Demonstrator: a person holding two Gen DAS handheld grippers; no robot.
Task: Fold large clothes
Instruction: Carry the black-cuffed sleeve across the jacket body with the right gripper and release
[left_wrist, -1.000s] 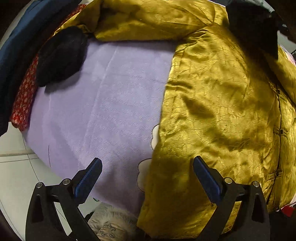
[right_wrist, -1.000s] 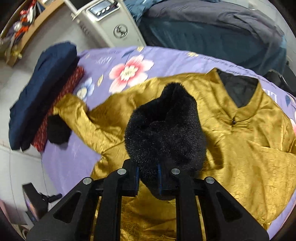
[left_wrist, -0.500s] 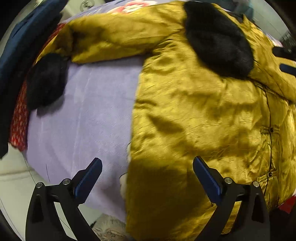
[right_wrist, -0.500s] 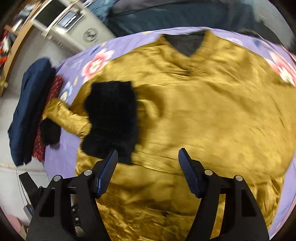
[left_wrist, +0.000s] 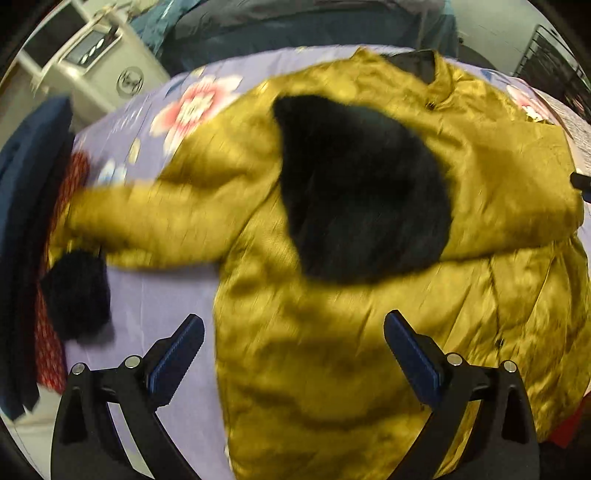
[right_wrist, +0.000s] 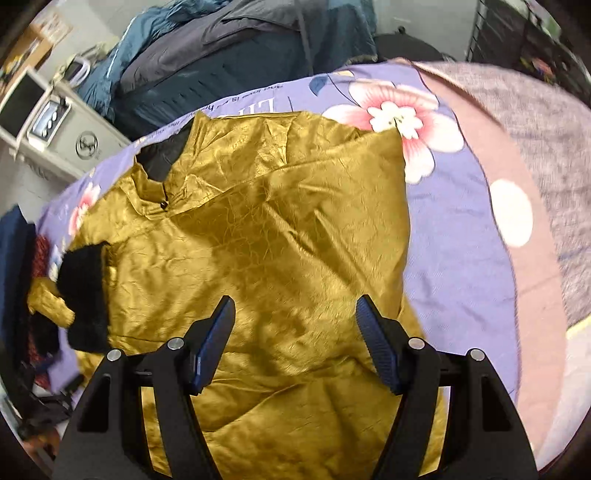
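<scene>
A gold satin jacket (left_wrist: 332, 332) lies face up on a purple flowered sheet (left_wrist: 155, 295); it also fills the right wrist view (right_wrist: 258, 240). One sleeve is folded across the chest, its black fur cuff (left_wrist: 358, 192) lying on the front; the cuff shows in the right wrist view (right_wrist: 85, 295) too. The other sleeve stretches left, ending in a second black cuff (left_wrist: 77, 295). My left gripper (left_wrist: 291, 354) is open and empty above the jacket's lower left edge. My right gripper (right_wrist: 295, 339) is open and empty above the jacket's right side.
A folded navy and red pile (left_wrist: 26, 221) lies at the bed's left edge. A white appliance (left_wrist: 96, 70) and dark bedding (right_wrist: 229, 66) stand behind the bed. A mauve blanket (right_wrist: 546, 155) covers the right of the bed.
My right gripper let go of the black fur cuff, leaving it on the jacket's chest, then opened and swung right. My left gripper tilted up, bringing the whole jacket into view.
</scene>
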